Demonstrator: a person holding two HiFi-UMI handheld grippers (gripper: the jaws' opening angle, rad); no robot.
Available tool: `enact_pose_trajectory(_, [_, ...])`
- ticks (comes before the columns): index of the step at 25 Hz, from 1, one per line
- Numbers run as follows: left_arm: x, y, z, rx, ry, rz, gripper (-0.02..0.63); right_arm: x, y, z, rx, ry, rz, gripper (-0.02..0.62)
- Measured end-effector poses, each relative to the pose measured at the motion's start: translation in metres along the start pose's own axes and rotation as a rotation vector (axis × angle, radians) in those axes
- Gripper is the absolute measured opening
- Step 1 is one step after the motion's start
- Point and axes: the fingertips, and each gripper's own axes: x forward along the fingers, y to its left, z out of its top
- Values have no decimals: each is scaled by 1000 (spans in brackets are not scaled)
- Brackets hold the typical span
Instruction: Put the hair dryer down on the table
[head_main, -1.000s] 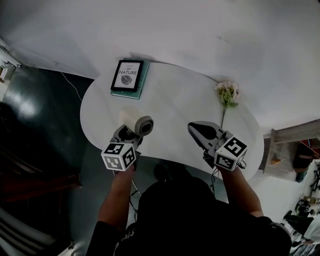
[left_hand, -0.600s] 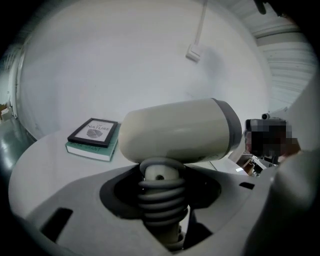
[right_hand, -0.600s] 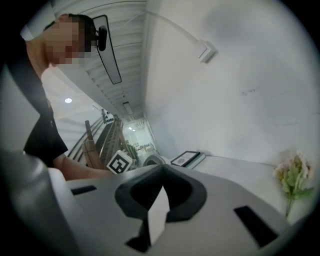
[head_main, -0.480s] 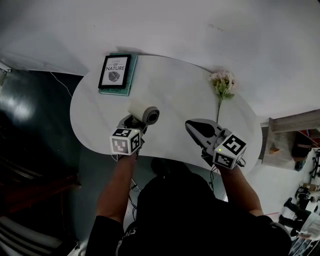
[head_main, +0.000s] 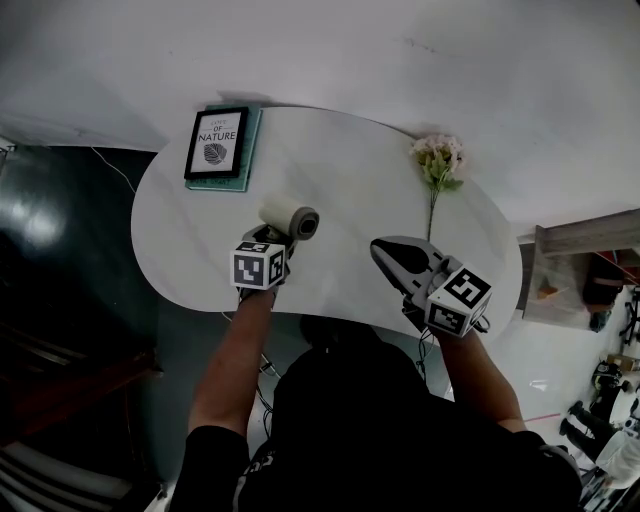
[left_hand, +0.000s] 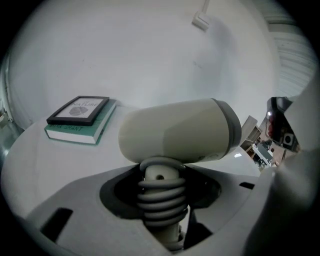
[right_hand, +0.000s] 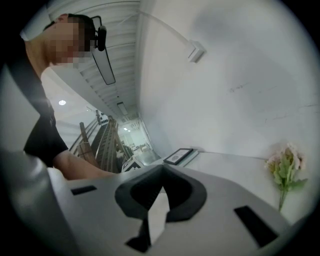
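Observation:
A cream hair dryer (head_main: 290, 218) with a grey nozzle end is held over the near left part of the white table (head_main: 350, 180). My left gripper (head_main: 270, 243) is shut on its handle. In the left gripper view the barrel (left_hand: 175, 131) lies crosswise above the jaws, and the handle with its coiled grey cord (left_hand: 160, 196) sits between them at my left gripper (left_hand: 160, 175). My right gripper (head_main: 388, 256) hovers over the near right of the table, jaws together and nothing in them. The right gripper view shows my right gripper (right_hand: 160, 172) with its tips meeting.
A framed picture lies on a teal book (head_main: 218, 150) at the table's far left, also seen as the book (left_hand: 77, 120). A pink flower sprig (head_main: 436, 165) lies at the far right, the same flower (right_hand: 285, 170). A dark floor borders the table's left edge.
My left gripper has carried the hair dryer forward and to the right, further from the book side. The right gripper has barely moved.

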Motion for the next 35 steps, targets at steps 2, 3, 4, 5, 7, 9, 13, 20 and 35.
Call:
enact_pose_trajectory(2, [9,0,-4,23,36,3,219,-1,-4,-2,8,1,-9,6])
enact_pose_trajectory(3, [13,1,-6,36,56,9,219,-2,-6,-3,13,2,-12,6])
enact_pose_trajectory(4, [17,2,-8,47,76,19,219,-2,-7,-4,16,2,-14,6])
enact_pose_trajectory(5, [20,3,-10,56,96,29,219,-2,-8,-4,19,2,-16,6])
enact_pose_trajectory(7, [26,4,-12,71,127,42,219,-3,-11,-4,23,1,-20,6])
enact_pose_trajectory(9, [33,4,-13,95,154,48,219,-4,-14,-4,26,0,-27,6])
enact_pose_trajectory(13, [43,5,-12,139,195,56,221,-7,-19,-3,34,-1,-42,6])
enact_pose_trajectory(20, [55,18,-3,153,235,101,228,-10,-27,6,60,-32,-57,6])
enact_pose_trajectory(35, [70,18,-13,201,234,50,233,-4,-29,7,37,-1,-60,6])
